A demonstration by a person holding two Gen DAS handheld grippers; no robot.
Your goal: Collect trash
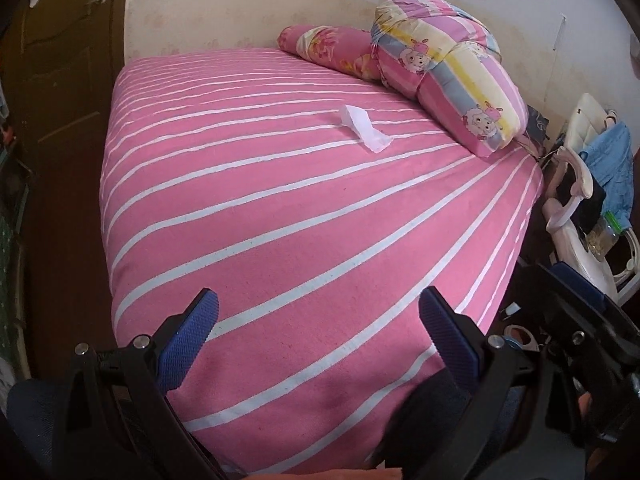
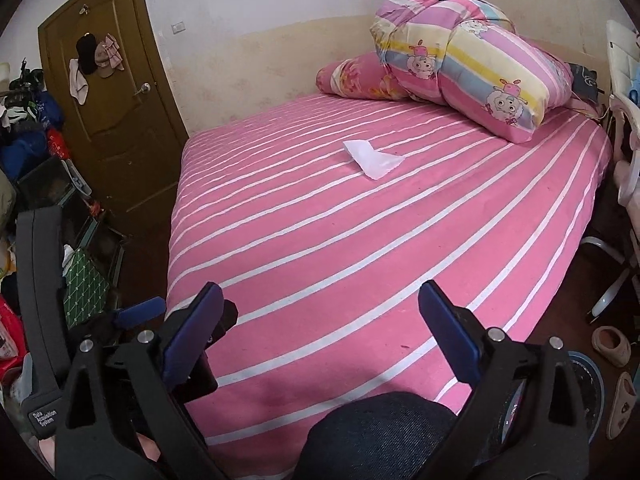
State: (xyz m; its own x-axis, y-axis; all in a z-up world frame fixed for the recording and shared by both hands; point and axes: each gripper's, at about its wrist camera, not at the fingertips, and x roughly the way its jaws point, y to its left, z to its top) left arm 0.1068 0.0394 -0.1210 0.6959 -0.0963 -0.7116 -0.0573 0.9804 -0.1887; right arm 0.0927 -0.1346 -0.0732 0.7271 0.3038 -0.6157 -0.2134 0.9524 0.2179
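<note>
1 tissue [image 1: 365,127], 1 bed [image 1: 304,240], 2 pillows [image 1: 448,68]

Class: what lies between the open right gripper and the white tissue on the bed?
Only bare striped bedsheet lies between the right gripper and the tissue, as the right wrist view shows.

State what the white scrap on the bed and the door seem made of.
Scrap: probably tissue or thin paper; matte white, creased, one end lifting off the sheet. Door: looks like brown wood or wood veneer, with raised panels and a dull sheen.
</note>
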